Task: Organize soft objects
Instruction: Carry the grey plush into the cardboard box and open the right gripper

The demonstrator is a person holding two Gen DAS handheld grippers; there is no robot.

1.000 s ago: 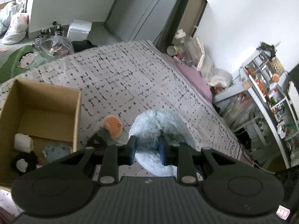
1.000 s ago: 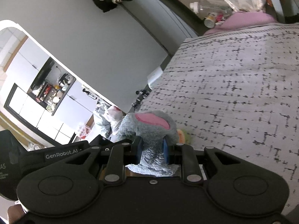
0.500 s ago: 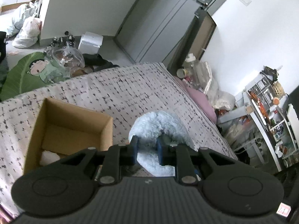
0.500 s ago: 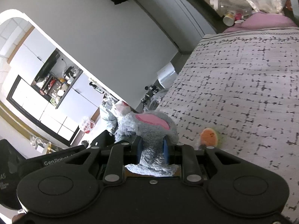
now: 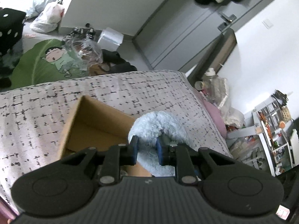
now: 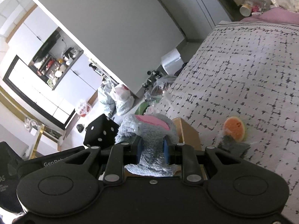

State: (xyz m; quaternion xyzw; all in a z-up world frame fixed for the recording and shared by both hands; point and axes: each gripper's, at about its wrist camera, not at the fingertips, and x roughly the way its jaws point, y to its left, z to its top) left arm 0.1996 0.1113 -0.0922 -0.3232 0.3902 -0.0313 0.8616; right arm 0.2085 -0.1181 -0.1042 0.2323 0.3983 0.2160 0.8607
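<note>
Your left gripper (image 5: pixel 146 150) clamped a pale blue plush (image 5: pixel 158 128) over the cardboard box (image 5: pixel 89 123). Your right gripper (image 6: pixel 152 150) pinched a grey pink-eared plush (image 6: pixel 149 128). An orange plush (image 6: pixel 234 128) lay on the bedspread (image 6: pixel 252 74).

A patterned bedspread (image 5: pixel 149 89) covers the bed, with grey wardrobe doors (image 5: pixel 179 28) and white walls (image 5: pixel 261 65) behind.

A lived-in home bedroom: a patterned bedspread (image 5: pixel 149 91), cluttered shelves (image 5: pixel 274 130), and kitchen cabinets (image 6: pixel 37 71) through an archway.
</note>
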